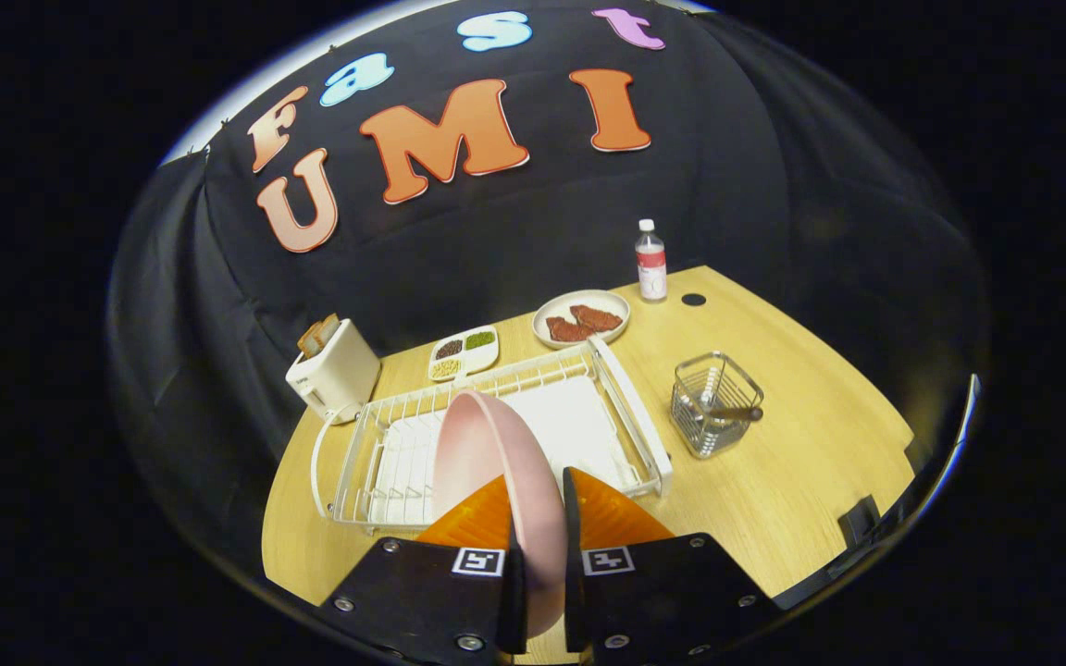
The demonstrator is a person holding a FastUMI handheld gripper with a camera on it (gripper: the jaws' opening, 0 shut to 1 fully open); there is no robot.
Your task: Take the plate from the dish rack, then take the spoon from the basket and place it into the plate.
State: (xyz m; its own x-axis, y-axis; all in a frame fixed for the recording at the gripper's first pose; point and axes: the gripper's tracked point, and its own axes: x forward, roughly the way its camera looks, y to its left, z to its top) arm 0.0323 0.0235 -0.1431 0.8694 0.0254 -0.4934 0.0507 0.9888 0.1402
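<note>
We have the plate (487, 453) pinched on edge in the gripper (538, 546) — both orange fingers (473, 523) press on its rim, one on each face, so the jaws stand narrow, closed to the plate's thickness. It stands upright, over the near part of the rack (630, 421), though we cannot tell whether its far edge still rests in the wires. We judge it stiff, smooth and probably light, the glossy pink finish likely slippery, so a hold on the rim alone may let it swing or slide; a deep bite across the rim suits it best. It would chip if dropped on the table (801, 462).

The spoon (727, 412) waits in the wire basket (713, 416), just right of the rack — thin, rigid, best taken by the handle.
</note>
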